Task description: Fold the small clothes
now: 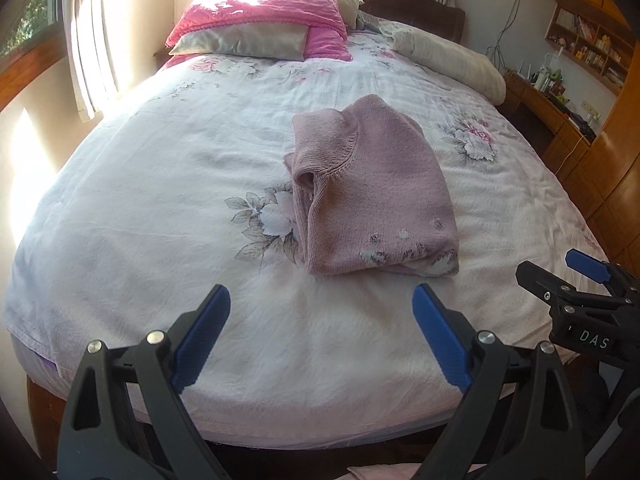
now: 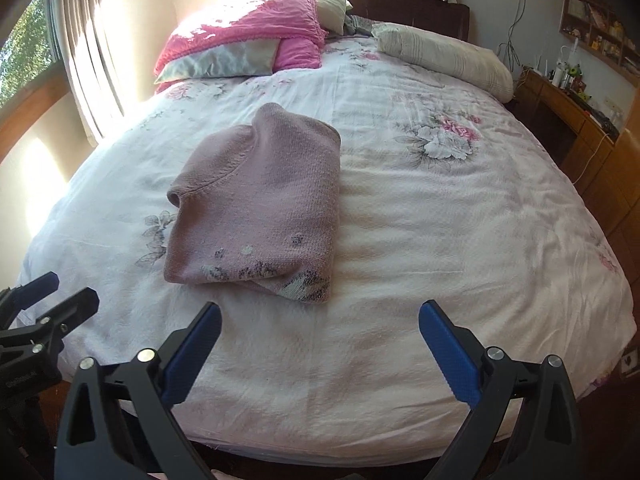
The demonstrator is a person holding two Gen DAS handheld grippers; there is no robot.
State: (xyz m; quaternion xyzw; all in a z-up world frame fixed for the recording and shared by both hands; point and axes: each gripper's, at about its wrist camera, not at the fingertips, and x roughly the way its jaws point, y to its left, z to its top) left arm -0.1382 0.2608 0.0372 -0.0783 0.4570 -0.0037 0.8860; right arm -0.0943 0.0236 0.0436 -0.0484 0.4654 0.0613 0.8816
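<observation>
A small pink knitted sweater (image 1: 372,192) lies folded into a compact rectangle on the flowered white bedspread (image 1: 160,168); it also shows left of centre in the right wrist view, sweater (image 2: 260,200). My left gripper (image 1: 322,296) hovers open over the bed's near edge, a short way in front of the sweater, nothing between its blue pads. My right gripper (image 2: 320,314) is open too, empty, just right of the sweater's near corner. Each gripper shows at the edge of the other's view: right gripper (image 1: 556,272), left gripper (image 2: 60,292).
Pink and grey pillows (image 1: 260,24) lie at the head of the bed, with a rolled cream blanket (image 1: 448,60) at the far right. A curtained window (image 1: 80,40) is on the left. A wooden desk and shelves (image 1: 568,80) stand to the right.
</observation>
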